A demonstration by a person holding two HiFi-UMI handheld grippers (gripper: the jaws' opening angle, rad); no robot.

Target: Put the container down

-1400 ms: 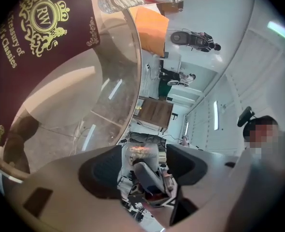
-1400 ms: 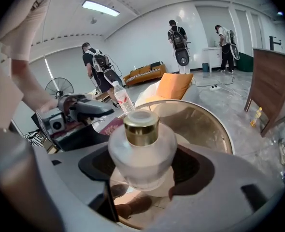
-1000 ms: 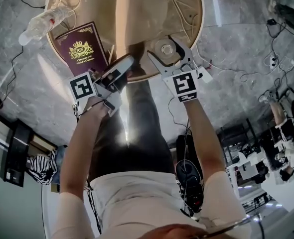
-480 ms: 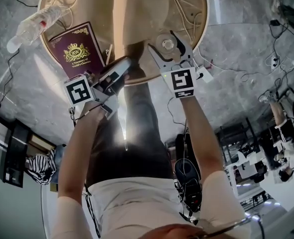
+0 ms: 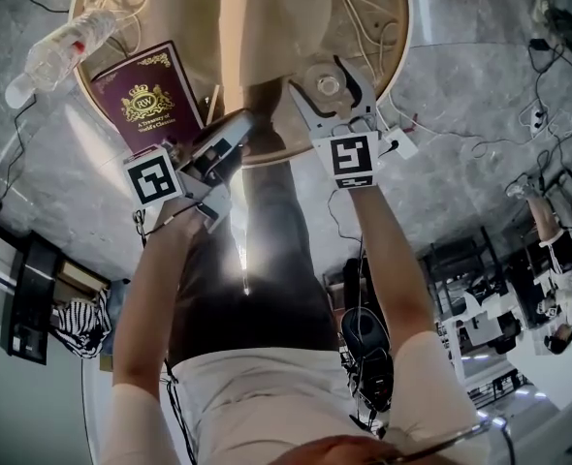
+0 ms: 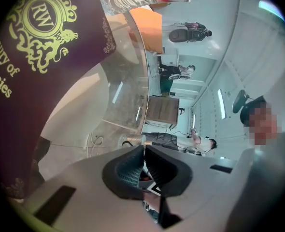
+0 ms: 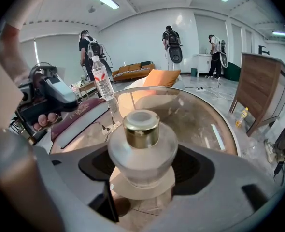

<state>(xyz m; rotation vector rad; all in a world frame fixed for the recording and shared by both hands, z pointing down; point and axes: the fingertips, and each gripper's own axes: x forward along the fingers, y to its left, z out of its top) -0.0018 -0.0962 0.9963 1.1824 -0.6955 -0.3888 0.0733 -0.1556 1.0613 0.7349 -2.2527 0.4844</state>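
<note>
Looking down in the head view, I see the round glass table (image 5: 378, 13) with a maroon book (image 5: 145, 95) and a clear plastic bottle (image 5: 58, 51) lying by its left rim. My left gripper (image 5: 248, 120) sits at the near edge of the table, just beside the book. My right gripper (image 5: 326, 87) reaches over the rim with a small jar (image 5: 327, 84) between its jaws.

Through the left gripper view, the left gripper (image 6: 143, 150) has just been closing; its jaws now meet with nothing between them. The book (image 6: 31, 57) fills the upper left, very near the lens.

Through the right gripper view, the right gripper (image 7: 142, 164) has both pads pressed against the sides of the jar (image 7: 142, 146), a frosted jar with a gold cap standing upright. It sits low over the glass, though I can't quite tell whether its base touches. The bottle (image 7: 102, 81) stands out beyond the book (image 7: 79, 115).
</note>
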